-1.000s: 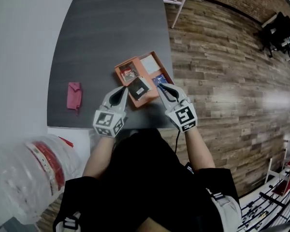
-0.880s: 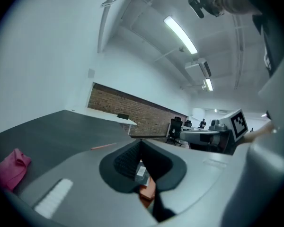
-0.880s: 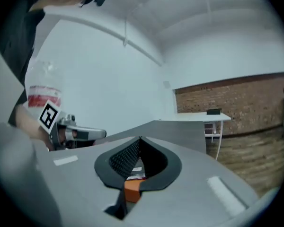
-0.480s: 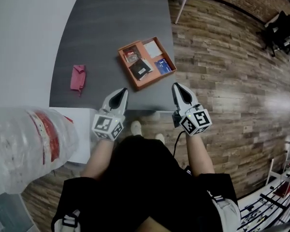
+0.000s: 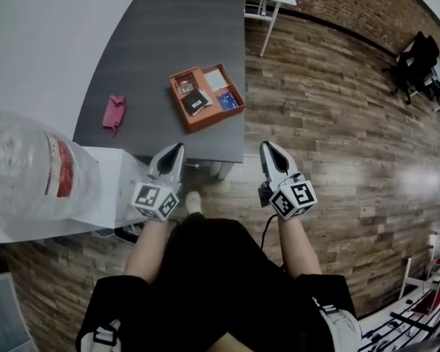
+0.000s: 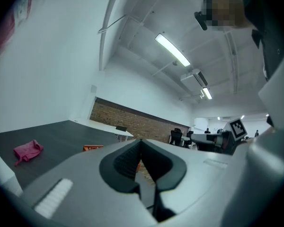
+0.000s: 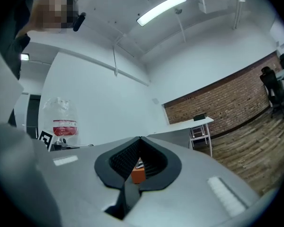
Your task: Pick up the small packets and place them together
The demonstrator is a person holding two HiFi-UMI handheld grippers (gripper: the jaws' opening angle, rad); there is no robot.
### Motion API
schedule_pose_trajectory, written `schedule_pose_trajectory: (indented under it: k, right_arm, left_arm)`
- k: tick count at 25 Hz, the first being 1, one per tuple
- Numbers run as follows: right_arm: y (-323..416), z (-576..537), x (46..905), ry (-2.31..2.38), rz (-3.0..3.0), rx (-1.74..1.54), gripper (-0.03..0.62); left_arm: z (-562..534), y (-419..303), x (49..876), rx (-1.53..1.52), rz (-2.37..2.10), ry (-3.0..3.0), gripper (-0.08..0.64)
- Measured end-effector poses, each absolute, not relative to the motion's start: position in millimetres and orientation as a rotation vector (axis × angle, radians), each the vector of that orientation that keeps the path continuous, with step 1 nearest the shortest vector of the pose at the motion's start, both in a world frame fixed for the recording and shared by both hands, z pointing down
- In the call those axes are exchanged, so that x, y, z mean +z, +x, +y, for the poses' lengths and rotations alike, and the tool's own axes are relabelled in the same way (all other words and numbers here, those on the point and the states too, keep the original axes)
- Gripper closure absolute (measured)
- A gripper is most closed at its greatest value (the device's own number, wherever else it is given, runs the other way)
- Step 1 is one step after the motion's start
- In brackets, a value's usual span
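An orange tray [image 5: 204, 123] sits near the right front edge of the dark table [image 5: 154, 42]. In it lie small packets: a red one [image 5: 184, 86], a black one [image 5: 196, 102], a white one [image 5: 216, 79] and a blue one [image 5: 228, 100]. My left gripper [image 5: 174, 149] and right gripper [image 5: 268, 147] are both shut and hold nothing. They hang just off the table's near edge, well short of the tray. In the right gripper view the tray [image 7: 138, 174] peeks through the gap behind the closed right gripper [image 7: 140, 138]. The left gripper [image 6: 141, 141] also shows its tips together.
A pink cloth [image 5: 113, 114] lies on the table's left side, also visible in the left gripper view [image 6: 27, 150]. A large water bottle [image 5: 37, 174] stands on a white surface at my left. Wooden floor lies to the right, with a black chair [image 5: 414, 57] far off.
Both grippers have drawn back from the tray to beyond the table's near edge. The view has pulled away, so the tray now looks smaller and farther off.
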State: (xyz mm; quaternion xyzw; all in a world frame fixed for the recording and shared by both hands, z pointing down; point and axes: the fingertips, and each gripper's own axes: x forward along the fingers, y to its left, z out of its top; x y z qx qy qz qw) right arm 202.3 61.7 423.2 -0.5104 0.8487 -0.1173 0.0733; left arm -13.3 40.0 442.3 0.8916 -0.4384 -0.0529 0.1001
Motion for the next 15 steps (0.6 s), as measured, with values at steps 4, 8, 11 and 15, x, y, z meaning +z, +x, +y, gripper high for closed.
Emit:
schedule_pose_trajectory:
  k: [4, 8, 11, 15]
  right_arm:
    - [215.5, 79.0, 416.9, -1.533, 2.583, -0.276, 0.591]
    - [217.2, 96.4, 410.1, -1.495, 2.590, -0.212, 0.591]
    - [218.4, 110.5, 412.3, -1.458, 2.568, -0.245, 0.591]
    - [216.2, 124.4, 419.6, -1.449, 2.584, -0.274, 0.591]
  left_arm:
    - [64.3, -6.3, 432.2, -0.218, -1.301, 2.604, 0.561]
    - [92.2, -12.3, 421.3, -0.275, -1.359, 2.581, 0.561]
    - [115.8, -19.2, 428.6, -0.243, -1.419, 2.560, 0.561]
    - [130.8, -27.2, 436.6, -0.199, -1.447, 2.557, 0.561]
